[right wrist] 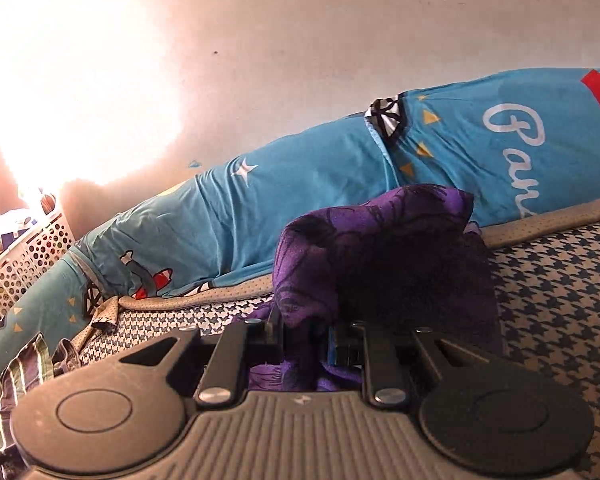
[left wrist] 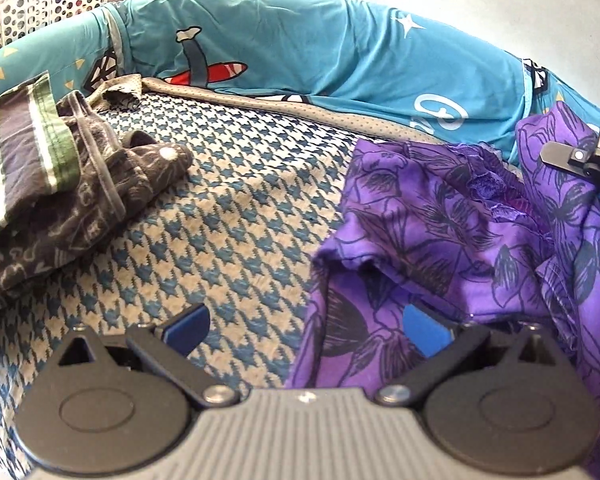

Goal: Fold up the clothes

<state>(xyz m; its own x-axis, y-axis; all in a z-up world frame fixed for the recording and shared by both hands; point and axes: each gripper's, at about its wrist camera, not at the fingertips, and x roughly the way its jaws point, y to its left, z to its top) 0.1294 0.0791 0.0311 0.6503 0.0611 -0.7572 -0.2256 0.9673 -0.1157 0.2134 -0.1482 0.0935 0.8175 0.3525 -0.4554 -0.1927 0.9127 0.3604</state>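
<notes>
A purple garment with a dark flower print [left wrist: 452, 232] lies crumpled on the houndstooth bed cover [left wrist: 228, 232], on the right of the left wrist view. My left gripper [left wrist: 306, 326] is open; its right blue pad sits at the garment's left edge, its left pad over bare cover. My right gripper [right wrist: 304, 340] is shut on a bunched fold of the purple garment [right wrist: 340, 248] and holds it raised off the bed. Part of the right gripper [left wrist: 580, 156] shows at the far right of the left wrist view.
A pile of folded clothes, green-striped and dark patterned [left wrist: 60, 184], lies at the left. A long teal printed bolster [left wrist: 300, 52] runs along the wall behind. A white perforated basket [left wrist: 44, 4] stands at the far left corner.
</notes>
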